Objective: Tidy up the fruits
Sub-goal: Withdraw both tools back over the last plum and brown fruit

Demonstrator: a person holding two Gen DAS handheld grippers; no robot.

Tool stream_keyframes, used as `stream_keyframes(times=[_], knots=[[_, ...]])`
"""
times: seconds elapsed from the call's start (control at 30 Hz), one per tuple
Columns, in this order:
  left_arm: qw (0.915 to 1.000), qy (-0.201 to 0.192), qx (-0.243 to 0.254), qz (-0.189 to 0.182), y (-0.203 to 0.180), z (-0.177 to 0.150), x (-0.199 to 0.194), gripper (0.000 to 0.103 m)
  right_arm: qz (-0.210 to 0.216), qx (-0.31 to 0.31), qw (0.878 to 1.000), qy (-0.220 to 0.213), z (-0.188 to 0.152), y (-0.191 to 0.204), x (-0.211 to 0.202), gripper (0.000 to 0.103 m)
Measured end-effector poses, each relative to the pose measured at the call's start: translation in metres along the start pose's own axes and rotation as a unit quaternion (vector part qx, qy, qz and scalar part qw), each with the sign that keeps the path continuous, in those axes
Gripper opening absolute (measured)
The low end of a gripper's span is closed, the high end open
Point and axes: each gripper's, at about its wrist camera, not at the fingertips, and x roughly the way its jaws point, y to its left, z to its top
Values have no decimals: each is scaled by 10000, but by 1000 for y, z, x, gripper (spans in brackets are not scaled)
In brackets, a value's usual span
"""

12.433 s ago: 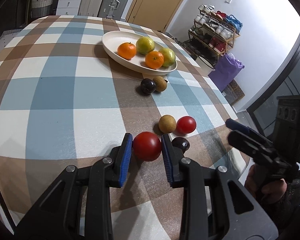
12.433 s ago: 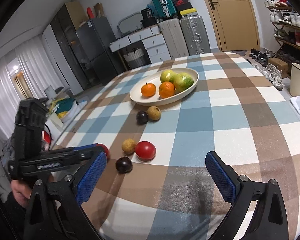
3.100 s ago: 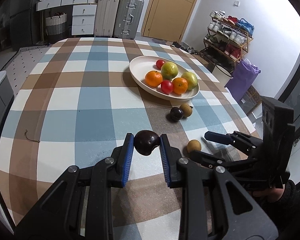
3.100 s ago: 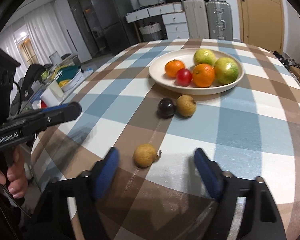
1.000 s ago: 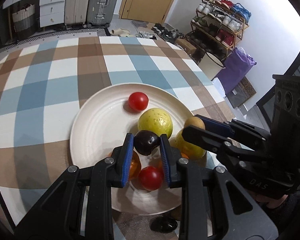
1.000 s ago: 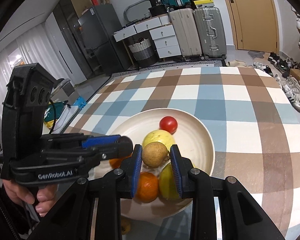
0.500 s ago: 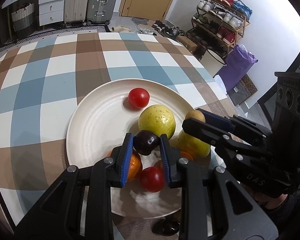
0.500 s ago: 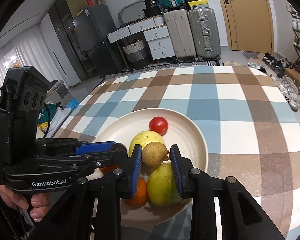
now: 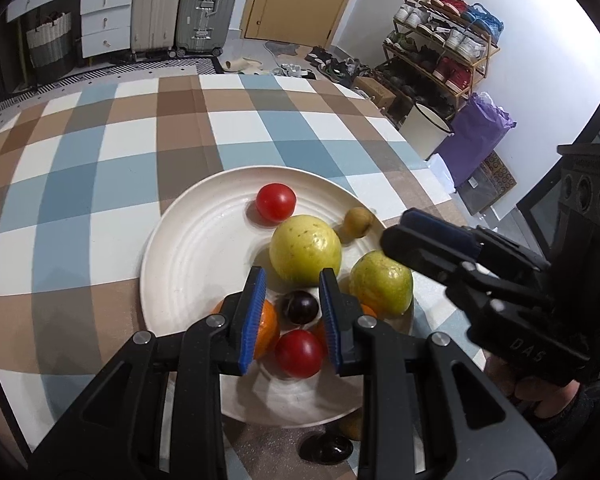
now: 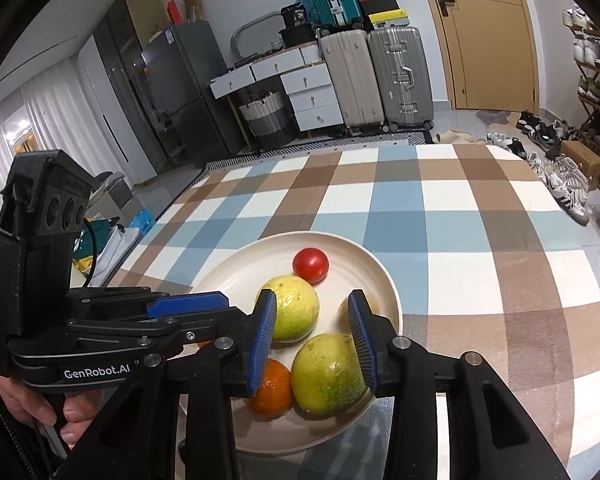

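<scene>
Both tongs, left and right, hang open over the plate, the dark plum lying loose between the left pair.

The white plate is the landmark. Its left half lies bare, giving open room to come down. Its right half is crowded: a yellow-green fruit, a green fruit, a dark plum, oranges and tomatoes packed close. Beyond the plate, the checked bench is open. The right gripper hangs over the plate's right rim.
</scene>
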Motion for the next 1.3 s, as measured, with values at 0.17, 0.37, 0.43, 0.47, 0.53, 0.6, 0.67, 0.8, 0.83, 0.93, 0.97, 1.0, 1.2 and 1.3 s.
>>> stream_keyframes(times=[0.17, 0.37, 0.43, 0.47, 0.53, 0.6, 0.67, 0.8, 0.83, 0.93, 0.97, 1.0, 1.2, 1.3], knots=[[9999, -127, 13, 60, -5, -6, -18, 23, 9, 70, 9999, -124, 2, 1, -15, 38], [9992, -333, 50, 215, -13, -18, -41, 26, 51, 38, 9996, -273, -2, 8, -37, 45], [9989, -390, 77, 264, -15, -24, -46, 27, 68, 1, 9995, -307, -5, 12, -43, 48], [9988, -394, 72, 270, -15, -27, -48, 27, 76, -14, 9995, -310, -6, 13, -46, 48], [9989, -386, 60, 266, -17, -35, -53, 27, 85, -39, 9995, -296, -11, 16, -51, 48], [9989, -387, 35, 271, -18, -42, -56, 28, 80, -29, 9996, -277, -16, 19, -56, 50], [9988, -405, 24, 267, -20, -50, -61, 29, 86, -18, 9996, -273, -22, 21, -61, 54], [9980, -556, 71, 280, -25, -66, -73, 47, 105, 0, 9994, -325, -33, 24, -72, 72], [9978, -598, 71, 280, -25, -71, -75, 51, 109, -10, 9993, -351, -36, 26, -75, 75], [9977, -617, 13, 273, -25, -86, -80, 53, 68, -13, 9992, -386, -45, 28, -79, 82], [9978, -609, 0, 256, -25, -89, -80, 53, 75, -1, 9992, -389, -48, 29, -80, 82], [9979, -592, -12, 258, -25, -94, -80, 54, 79, 12, 9992, -390, -52, 29, -80, 82], [9985, -485, -57, 246, -24, -119, -76, 81, -38, 3, 9993, -377, -73, 29, -82, 89], [9989, -384, -106, 254, -23, -126, -72, 81, -55, 48, 9994, -348, -81, 28, -83, 90]])
